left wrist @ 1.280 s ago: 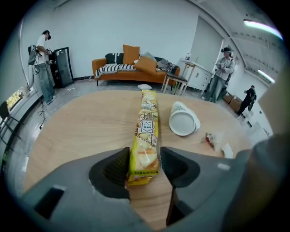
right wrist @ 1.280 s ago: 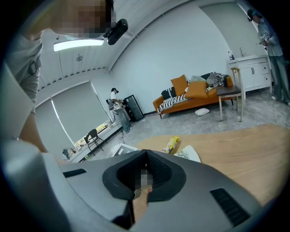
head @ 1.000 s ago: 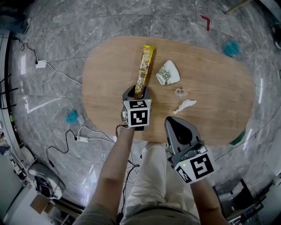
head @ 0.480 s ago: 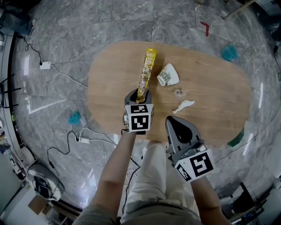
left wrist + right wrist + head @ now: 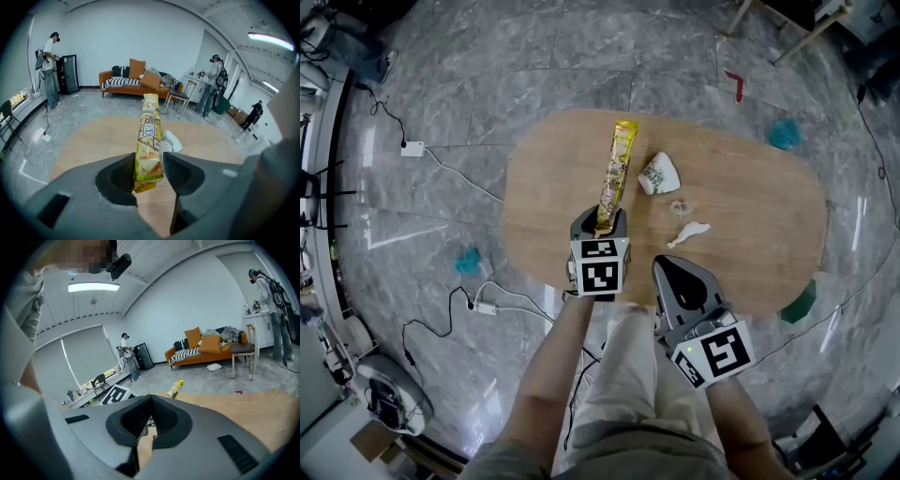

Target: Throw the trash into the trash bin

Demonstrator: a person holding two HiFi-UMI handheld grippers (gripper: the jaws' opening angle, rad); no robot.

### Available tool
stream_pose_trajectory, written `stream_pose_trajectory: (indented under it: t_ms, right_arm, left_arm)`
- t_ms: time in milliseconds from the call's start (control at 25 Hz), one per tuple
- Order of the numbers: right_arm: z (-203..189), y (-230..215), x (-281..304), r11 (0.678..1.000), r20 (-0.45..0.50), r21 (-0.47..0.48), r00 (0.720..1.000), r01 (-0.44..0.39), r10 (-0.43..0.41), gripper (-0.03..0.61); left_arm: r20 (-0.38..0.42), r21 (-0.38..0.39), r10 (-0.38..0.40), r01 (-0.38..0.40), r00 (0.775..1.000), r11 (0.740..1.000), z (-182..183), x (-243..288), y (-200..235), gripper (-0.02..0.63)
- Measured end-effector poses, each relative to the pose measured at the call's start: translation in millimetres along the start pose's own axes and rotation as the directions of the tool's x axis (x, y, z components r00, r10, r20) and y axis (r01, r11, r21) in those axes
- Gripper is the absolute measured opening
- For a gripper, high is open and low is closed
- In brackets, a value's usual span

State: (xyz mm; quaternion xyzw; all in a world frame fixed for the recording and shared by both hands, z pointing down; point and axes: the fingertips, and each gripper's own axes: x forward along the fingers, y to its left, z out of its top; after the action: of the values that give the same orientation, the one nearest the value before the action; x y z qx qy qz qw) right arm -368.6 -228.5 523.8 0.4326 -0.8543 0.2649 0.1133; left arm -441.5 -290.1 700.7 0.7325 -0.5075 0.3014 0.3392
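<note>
A long yellow snack wrapper (image 5: 617,173) sticks out forward from my left gripper (image 5: 600,221), held above the oval wooden table (image 5: 750,216). In the left gripper view both pads press the wrapper (image 5: 149,140) near its lower end, so the left gripper (image 5: 149,166) is shut on it. A crumpled paper cup (image 5: 658,174) lies on the table just right of the wrapper's tip. A small clear wrapper (image 5: 679,206) and a white tissue (image 5: 688,232) lie nearer me. My right gripper (image 5: 675,267) hovers at the near table edge, and in its own view the right gripper (image 5: 151,404) is shut and empty.
Cables and a power strip (image 5: 483,307) lie on the marble floor at the left. Teal objects (image 5: 469,260) sit on the floor at both sides. A green object (image 5: 800,302) shows under the table's right end. An orange sofa (image 5: 136,79) and several people stand at the far wall.
Both grippers have risen, and the table looks smaller and farther below. The yellow wrapper has stayed clamped in the left gripper. The other trash has not moved.
</note>
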Motion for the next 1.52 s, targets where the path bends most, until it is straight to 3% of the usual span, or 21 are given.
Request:
stream_pose_trajectory:
  t_ms: [840, 1520]
  right_arm:
    - [37, 46, -56, 0.995, 0.035, -0.092, 0.999, -0.038, 0.041, 0.008]
    - [54, 79, -127, 0.992, 0.070, -0.125, 0.998, -0.002, 0.011, 0.008]
  left_arm:
    - [0.076, -0.073, 0.003, 0.003, 0.997, 0.997, 21, -93, -21, 0.181]
    - [0.115, -0.035, -0.052, 0.057, 0.992, 0.998, 28, -171, -63, 0.182]
